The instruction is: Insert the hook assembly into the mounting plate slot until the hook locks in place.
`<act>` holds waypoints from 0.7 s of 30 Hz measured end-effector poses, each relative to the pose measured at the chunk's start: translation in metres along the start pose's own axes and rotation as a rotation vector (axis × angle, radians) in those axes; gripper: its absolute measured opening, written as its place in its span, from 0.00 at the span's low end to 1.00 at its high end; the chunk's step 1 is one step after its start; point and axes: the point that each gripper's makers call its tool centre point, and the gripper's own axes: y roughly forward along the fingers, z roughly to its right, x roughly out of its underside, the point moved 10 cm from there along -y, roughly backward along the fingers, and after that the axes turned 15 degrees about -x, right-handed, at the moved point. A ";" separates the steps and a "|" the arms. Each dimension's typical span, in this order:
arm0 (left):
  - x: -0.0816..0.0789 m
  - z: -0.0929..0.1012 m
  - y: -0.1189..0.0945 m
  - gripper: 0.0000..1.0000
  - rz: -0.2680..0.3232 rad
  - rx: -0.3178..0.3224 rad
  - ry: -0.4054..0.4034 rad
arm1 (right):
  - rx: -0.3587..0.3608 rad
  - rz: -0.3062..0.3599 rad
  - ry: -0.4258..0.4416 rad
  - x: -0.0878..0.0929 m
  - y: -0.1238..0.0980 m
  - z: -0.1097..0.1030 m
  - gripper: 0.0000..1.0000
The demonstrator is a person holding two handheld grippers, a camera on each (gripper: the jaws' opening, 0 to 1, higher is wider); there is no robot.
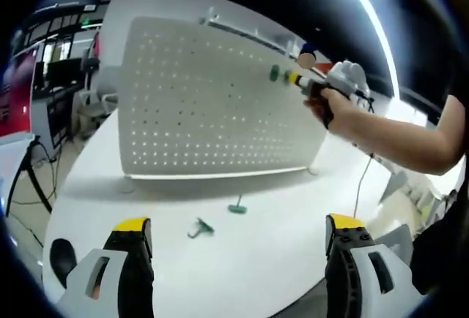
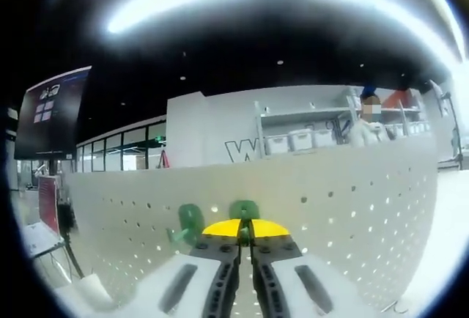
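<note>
Two green hooks (image 1: 218,217) lie below the pegboard (image 1: 212,105); left gripper (image 1: 238,248) waits open, right gripper (image 2: 245,243) pinches another hook (image 2: 244,210) against its holes for insertion.

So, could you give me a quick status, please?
Left hand-held gripper open. Right hand-held gripper shut on green hook at pegboard. Two hooks on table.

Left tongs (image 1: 238,234) white-bodied with black, yellow-capped jaws, right tongs (image 2: 245,231) likewise, bare forearm (image 1: 399,136)
</note>
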 end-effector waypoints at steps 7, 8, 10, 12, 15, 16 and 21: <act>0.001 0.000 -0.001 1.00 -0.007 -0.008 0.001 | -0.010 -0.019 0.000 -0.001 0.000 -0.001 0.03; 0.001 0.000 -0.001 1.00 -0.008 -0.007 0.000 | -0.011 -0.025 0.004 -0.002 0.000 -0.001 0.03; 0.001 0.000 -0.002 1.00 -0.006 -0.010 0.000 | -0.017 -0.031 0.009 -0.002 0.000 -0.002 0.05; 0.001 -0.001 -0.003 1.00 -0.008 -0.011 -0.002 | -0.022 -0.038 0.005 -0.003 0.001 -0.003 0.06; 0.002 0.000 -0.006 1.00 -0.008 -0.005 0.002 | -0.022 -0.055 -0.031 -0.004 0.000 -0.004 0.08; 0.002 0.001 -0.007 1.00 -0.008 -0.005 0.003 | -0.026 -0.046 -0.019 -0.006 -0.001 -0.004 0.11; 0.005 -0.003 -0.009 1.00 -0.018 -0.008 0.007 | -0.044 -0.046 -0.026 -0.012 -0.001 -0.006 0.15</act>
